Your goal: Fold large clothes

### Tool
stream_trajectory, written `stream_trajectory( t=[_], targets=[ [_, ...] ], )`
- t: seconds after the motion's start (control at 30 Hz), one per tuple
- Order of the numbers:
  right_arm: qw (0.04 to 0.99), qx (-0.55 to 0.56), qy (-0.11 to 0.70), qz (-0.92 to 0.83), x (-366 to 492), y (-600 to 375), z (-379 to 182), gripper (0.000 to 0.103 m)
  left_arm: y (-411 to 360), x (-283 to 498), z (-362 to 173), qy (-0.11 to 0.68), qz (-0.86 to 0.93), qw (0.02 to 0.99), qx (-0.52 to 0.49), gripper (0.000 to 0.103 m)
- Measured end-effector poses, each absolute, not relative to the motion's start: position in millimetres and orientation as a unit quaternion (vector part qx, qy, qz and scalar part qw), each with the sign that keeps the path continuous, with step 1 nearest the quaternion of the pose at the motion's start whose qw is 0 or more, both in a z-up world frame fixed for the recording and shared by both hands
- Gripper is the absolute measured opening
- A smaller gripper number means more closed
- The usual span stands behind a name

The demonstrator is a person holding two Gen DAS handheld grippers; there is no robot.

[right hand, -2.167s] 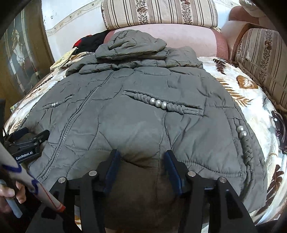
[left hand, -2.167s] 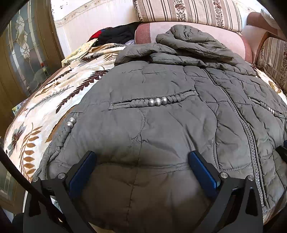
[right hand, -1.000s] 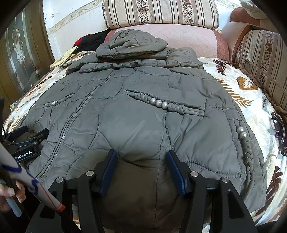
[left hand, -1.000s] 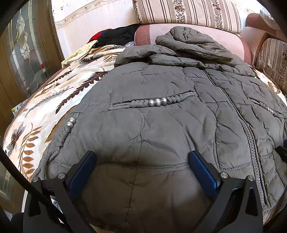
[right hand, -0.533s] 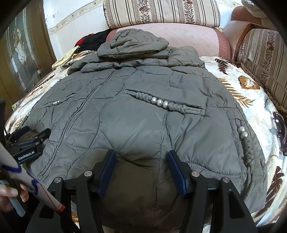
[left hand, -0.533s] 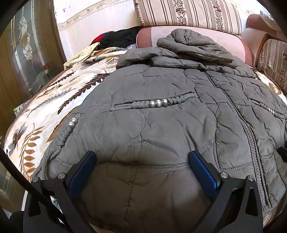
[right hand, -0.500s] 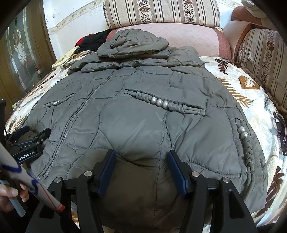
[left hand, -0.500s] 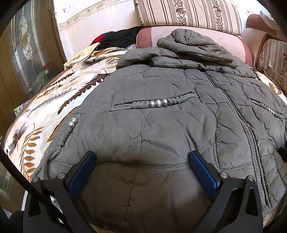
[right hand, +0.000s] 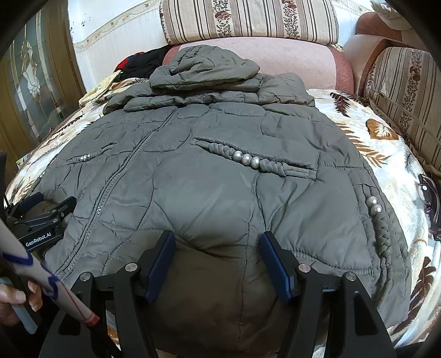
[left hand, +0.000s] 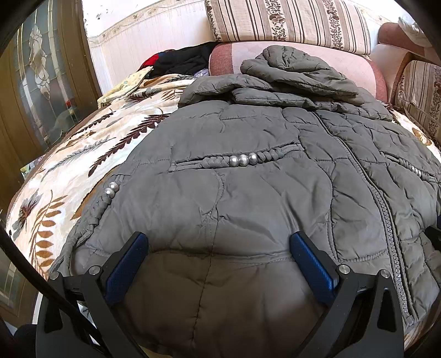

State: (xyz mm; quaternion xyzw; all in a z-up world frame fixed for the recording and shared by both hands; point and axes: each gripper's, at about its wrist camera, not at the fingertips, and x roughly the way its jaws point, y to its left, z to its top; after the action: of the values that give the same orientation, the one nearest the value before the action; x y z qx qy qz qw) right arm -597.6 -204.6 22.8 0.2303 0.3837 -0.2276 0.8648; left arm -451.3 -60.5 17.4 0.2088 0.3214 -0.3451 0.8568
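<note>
A large grey quilted jacket (left hand: 248,192) lies front up and zipped on a leaf-patterned cover, its hood (right hand: 204,66) folded down at the far end. My left gripper (left hand: 217,264) stands wide open over the jacket's left hem, with padded fabric bulging between its blue pads. It also shows in the right wrist view, low at the left edge (right hand: 41,212). My right gripper (right hand: 217,261) sits over the right hem. Its jaws are opening, and a fold of the jacket (right hand: 206,192) lies loose between them.
The leaf-patterned cover (left hand: 82,154) spreads to both sides. Striped cushions (right hand: 248,19) and a pink sofa back (right hand: 297,57) rise behind the hood. Dark clothes (left hand: 182,60) are piled at the far left. A glass door (left hand: 41,82) stands left. Glasses (right hand: 428,192) lie at the right edge.
The right gripper's fingers have spread a little wider around the hem fold. The left gripper and the jacket look the same.
</note>
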Motion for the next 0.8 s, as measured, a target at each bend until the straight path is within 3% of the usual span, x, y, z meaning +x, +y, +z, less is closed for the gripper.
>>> stream_trajectory(
  t=[0.4, 0.7, 0.8],
  targets=[
    [0.875, 0.25, 0.362, -0.202, -610, -210, 43, 0.07, -46, -450, 40, 0.332, -0.361, 0.85, 0.193, 0.103],
    [0.886, 0.275, 0.28, -0.245, -670, -247, 83, 0.078, 27, -394, 70, 0.362, -0.322, 0.867, 0.118, 0.103],
    [0.87, 0.3, 0.276, -0.277, -690, -269, 77, 0.078, 55, -360, 60, 0.43, -0.306, 0.849, 0.021, 0.103]
  ],
)
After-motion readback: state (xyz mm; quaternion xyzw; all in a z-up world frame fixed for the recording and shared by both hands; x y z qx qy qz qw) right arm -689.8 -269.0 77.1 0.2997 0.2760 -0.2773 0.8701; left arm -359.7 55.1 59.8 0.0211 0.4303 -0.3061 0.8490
